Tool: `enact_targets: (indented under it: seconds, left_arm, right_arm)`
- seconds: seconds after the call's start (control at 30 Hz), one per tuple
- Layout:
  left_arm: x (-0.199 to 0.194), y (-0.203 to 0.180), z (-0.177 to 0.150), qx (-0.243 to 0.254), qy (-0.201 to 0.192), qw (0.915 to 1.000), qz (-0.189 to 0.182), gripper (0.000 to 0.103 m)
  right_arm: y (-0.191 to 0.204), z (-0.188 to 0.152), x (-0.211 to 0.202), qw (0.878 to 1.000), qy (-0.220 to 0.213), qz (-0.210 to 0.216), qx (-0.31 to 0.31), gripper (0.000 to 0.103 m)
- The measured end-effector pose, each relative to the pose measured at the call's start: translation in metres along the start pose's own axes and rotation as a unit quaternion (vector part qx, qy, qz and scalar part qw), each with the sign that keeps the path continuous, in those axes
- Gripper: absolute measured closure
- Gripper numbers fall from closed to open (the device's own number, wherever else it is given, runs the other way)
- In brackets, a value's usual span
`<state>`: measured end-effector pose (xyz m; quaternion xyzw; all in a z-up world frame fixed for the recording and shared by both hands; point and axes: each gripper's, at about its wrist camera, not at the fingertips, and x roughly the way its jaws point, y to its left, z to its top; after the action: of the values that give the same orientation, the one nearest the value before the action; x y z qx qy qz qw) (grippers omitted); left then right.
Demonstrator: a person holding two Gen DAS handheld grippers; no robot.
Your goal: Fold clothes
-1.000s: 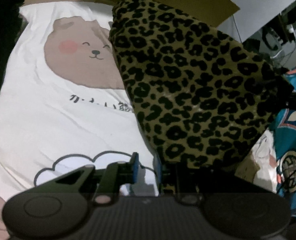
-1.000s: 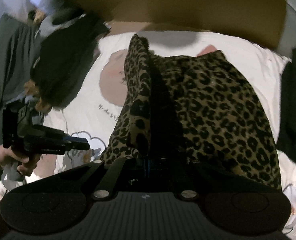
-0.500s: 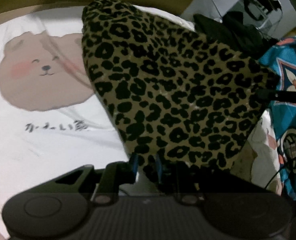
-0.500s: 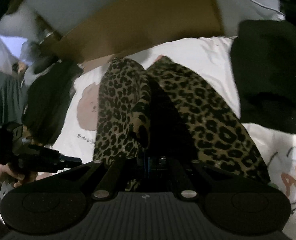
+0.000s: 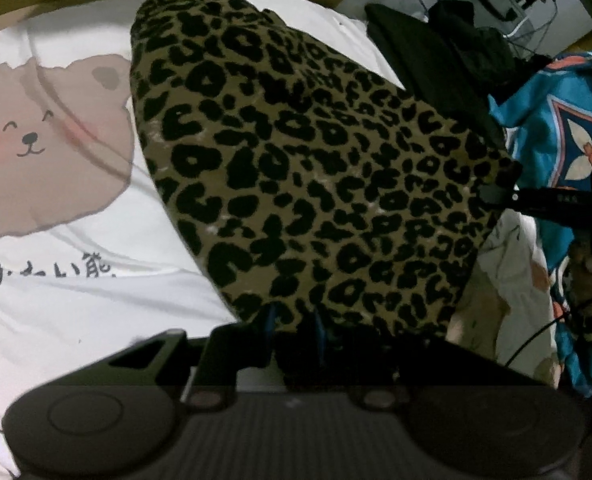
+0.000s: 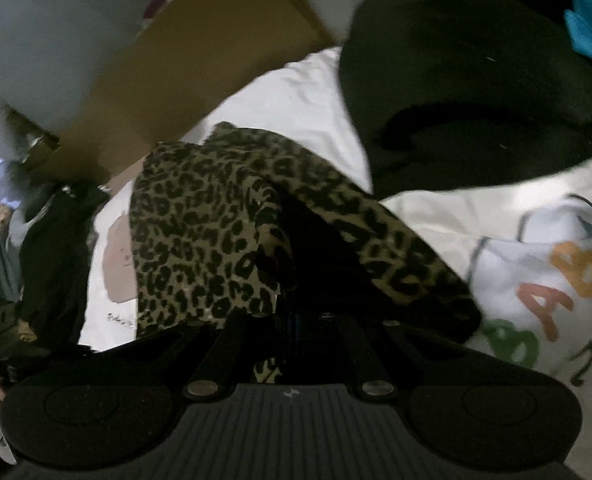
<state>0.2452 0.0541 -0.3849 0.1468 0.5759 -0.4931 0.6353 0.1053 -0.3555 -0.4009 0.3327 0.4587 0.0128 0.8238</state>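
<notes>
The leopard-print garment (image 5: 320, 168) is hanging stretched between the two tongs, lifted above a white bedsheet (image 5: 76, 300) printed with a smiling bear (image 5: 48, 140) and a line of dark characters. In the left wrist view its near hem is sitting right at the left tongs (image 5: 292, 326), whose blue-edged tips are clenching that edge from both sides, while the cloth is spreading away and upward from them as a broad taut panel. At the far right corner of that panel the right tongs (image 5: 496, 194) are reaching in as a dark bar and gripping the corner. In the right wrist view the garment (image 6: 200, 240) is falling in two folds that are meeting in a dark crease directly ahead of the right tongs (image 6: 296, 324), with the cloth gathering down between the closed-in tips; they are clamping the fabric. The left tongs are showing only as a dark blurred shape at the left edge of this view. Beyond the garment a black piece of clothing (image 6: 476, 80) is lying on the sheet to the right, a brown cardboard panel (image 6: 200, 56) is standing behind, and a bright blue patterned fabric (image 5: 556, 132) is lying beside the bed.
</notes>
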Motion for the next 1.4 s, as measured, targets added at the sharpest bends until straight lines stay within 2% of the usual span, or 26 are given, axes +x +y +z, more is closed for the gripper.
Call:
enact_targets:
  seconds: [0.37,0.53,0.67,0.9,1.23,1.4]
  left_arm:
    - [-0.008,0.01,0.024,0.032,0.009,0.9994,0.011,0.082]
    - [-0.015,0.007,0.035,0.049,0.029,0.9982,0.019,0.081]
    - [-0.015,0.004,0.051,0.077,0.041,0.995,0.047,0.081]
    - [-0.017,-0.007,0.089,0.084,0.026,0.9934,0.074,0.08]
    - [-0.014,-0.029,0.142,0.089,0.002,0.9922,0.087,0.079]
    - [-0.008,-0.041,0.168,0.074,-0.013,0.9929,0.092,0.078]
  right_arm:
    - [-0.03,-0.013,-0.007,0.999,-0.009,-0.013,0.045,0.103]
    - [-0.039,-0.019,-0.012,0.998,-0.02,-0.01,0.065,0.103]
    - [-0.047,-0.026,-0.016,0.996,-0.032,-0.008,0.088,0.103]
    - [-0.058,-0.032,-0.016,0.993,-0.043,-0.007,0.11,0.103]
    - [-0.07,-0.038,-0.013,0.99,-0.043,0.0,0.134,0.103]
    - [-0.069,-0.036,-0.016,0.99,-0.054,-0.008,0.131,0.098]
